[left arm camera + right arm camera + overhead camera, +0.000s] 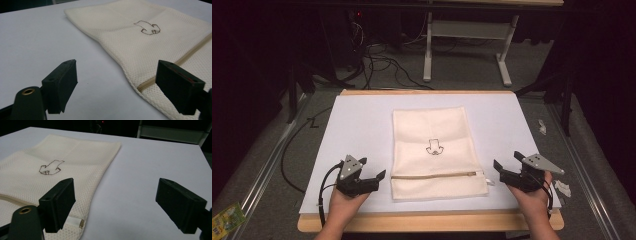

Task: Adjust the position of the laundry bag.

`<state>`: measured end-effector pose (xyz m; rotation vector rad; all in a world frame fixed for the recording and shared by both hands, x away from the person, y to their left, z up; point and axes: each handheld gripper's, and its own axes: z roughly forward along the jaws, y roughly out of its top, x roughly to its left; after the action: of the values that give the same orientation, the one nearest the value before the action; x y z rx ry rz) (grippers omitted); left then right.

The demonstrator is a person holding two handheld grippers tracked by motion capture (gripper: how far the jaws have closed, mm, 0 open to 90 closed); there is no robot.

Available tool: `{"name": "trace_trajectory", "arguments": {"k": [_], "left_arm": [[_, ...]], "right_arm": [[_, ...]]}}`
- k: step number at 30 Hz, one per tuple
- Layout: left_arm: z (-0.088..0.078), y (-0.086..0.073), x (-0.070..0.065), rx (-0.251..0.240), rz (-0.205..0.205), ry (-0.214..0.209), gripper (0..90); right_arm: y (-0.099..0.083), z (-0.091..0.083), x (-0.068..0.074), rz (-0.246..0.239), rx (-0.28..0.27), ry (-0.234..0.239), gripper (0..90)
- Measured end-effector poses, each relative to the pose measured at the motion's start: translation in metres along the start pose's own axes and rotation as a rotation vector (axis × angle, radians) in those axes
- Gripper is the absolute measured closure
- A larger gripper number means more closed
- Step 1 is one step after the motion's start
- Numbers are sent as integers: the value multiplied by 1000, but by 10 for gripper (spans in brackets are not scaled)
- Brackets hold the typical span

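left hand-held gripper (372, 172) and right hand-held gripper (507, 165) both gape wide, empty, flanking the mesh bag (437, 150).

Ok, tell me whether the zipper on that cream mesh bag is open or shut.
Shut: the tan zipper runs closed across the cream mesh bag, pull at its right end.

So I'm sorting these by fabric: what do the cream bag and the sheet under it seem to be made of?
The bag looks like soft cream mesh fabric, probably synthetic: a fine grid of holes shows up close, and a tan zipper crosses it. The sheet looks like smooth matt white paper or plastic, flat and without weave; which one is unclear.
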<state>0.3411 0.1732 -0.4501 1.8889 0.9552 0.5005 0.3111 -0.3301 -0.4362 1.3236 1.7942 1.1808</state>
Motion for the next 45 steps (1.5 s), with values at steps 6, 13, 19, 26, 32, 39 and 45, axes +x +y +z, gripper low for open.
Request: {"name": "trace_trajectory", "arguments": {"k": [6, 13, 19, 26, 32, 39, 45], "left_arm": [[8, 2, -4, 23, 1, -26, 194], [15, 2, -6, 50, 1, -49, 206], [14, 2, -8, 41, 10, -60, 222], [13, 2, -10, 40, 22, -65, 227], [14, 2, -11, 47, 33, -70, 227], [15, 2, -13, 49, 41, -74, 227], [16, 2, -15, 56, 52, -79, 227]], "right_arm": [[-3, 0, -1, 4, 15, -5, 165], [-7, 0, -2, 22, 39, -8, 182], [-4, 10, 1, 26, 64, 26, 246], [-3, 36, 22, 25, 169, 104, 498], [-11, 49, 28, -4, 265, 88, 550], [-22, 53, 25, 37, 326, 162, 667], [-24, 52, 26, 22, 333, 167, 759]]}}
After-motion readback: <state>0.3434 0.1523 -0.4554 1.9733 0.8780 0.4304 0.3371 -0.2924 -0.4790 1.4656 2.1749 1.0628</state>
